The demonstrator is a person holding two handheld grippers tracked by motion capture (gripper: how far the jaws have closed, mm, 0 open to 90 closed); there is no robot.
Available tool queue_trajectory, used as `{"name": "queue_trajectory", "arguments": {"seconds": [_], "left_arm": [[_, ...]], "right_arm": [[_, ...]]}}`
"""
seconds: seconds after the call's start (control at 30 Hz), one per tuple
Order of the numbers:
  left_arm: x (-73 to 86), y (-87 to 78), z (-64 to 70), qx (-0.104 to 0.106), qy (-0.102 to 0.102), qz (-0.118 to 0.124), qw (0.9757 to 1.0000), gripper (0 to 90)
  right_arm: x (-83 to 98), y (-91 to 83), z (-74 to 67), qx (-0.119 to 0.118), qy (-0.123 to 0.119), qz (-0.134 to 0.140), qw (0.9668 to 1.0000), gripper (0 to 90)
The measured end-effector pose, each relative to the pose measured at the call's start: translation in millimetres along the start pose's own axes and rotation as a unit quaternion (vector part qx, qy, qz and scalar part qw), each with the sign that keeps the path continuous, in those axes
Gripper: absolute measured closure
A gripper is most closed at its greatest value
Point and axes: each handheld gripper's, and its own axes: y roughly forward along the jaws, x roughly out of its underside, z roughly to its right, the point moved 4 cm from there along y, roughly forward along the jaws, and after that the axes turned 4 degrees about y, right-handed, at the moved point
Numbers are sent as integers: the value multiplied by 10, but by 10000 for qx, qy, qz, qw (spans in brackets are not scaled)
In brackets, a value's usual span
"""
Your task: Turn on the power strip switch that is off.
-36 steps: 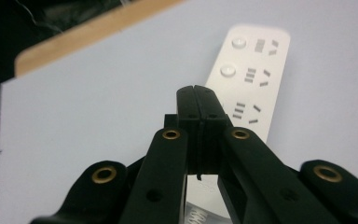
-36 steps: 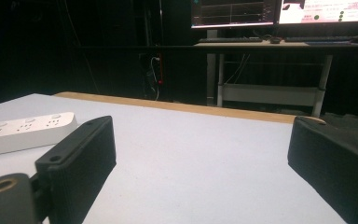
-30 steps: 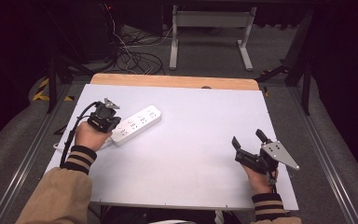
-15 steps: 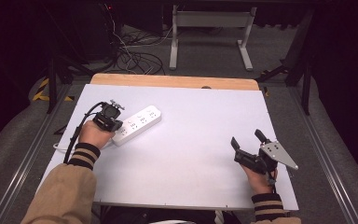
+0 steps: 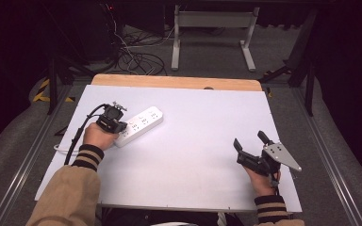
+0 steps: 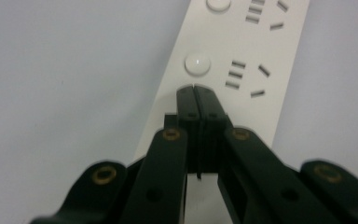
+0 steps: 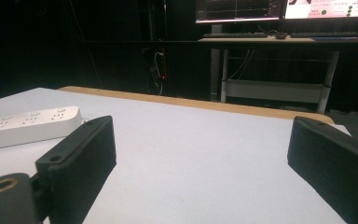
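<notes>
While closed together, the left gripper [image 6: 194,88] jaws seemingly rest on the power strip [image 6: 242,60]; nothing held.

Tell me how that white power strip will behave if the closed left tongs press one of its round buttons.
The power strip looks rigid and lies flat, so it probably won't tip. On the smooth table it may slide or pivot. The left tongs sit shut beside a button.

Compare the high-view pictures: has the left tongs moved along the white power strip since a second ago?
Yes. The left tongs, shut, have edged slightly toward the near-left end of the power strip, which stays put.
</notes>
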Motion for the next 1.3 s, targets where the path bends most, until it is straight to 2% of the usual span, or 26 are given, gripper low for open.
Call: {"name": "queue_trajectory", "arguments": {"seconds": [0.13,0.3,0.37,0.57,0.67,0.9,1.3], "left_arm": [[7,-6,-7,42,61,10,10000,900],[26,-43,-69,-82,24,118,9999,900],[32,-53,-75,-9,19,79,10000,900],[59,-42,-73,-185,102,18,9998,900],[74,-39,-75,-145,58,57,9999,900],[91,-21,-38,-316,36,92,9995,900],[91,-15,-38,-301,-21,88,9995,900]], "right_arm": [[-1,-9,2,-3,9,15,10000,81],[6,-11,20,19,49,-5,10000,81],[3,-13,16,14,33,17,10000,81],[6,-12,7,16,29,-1,10000,81],[3,-14,13,16,25,16,10000,81],[0,-18,8,28,5,31,10000,81],[-2,-20,-1,-7,-4,44,10000,81]]}}
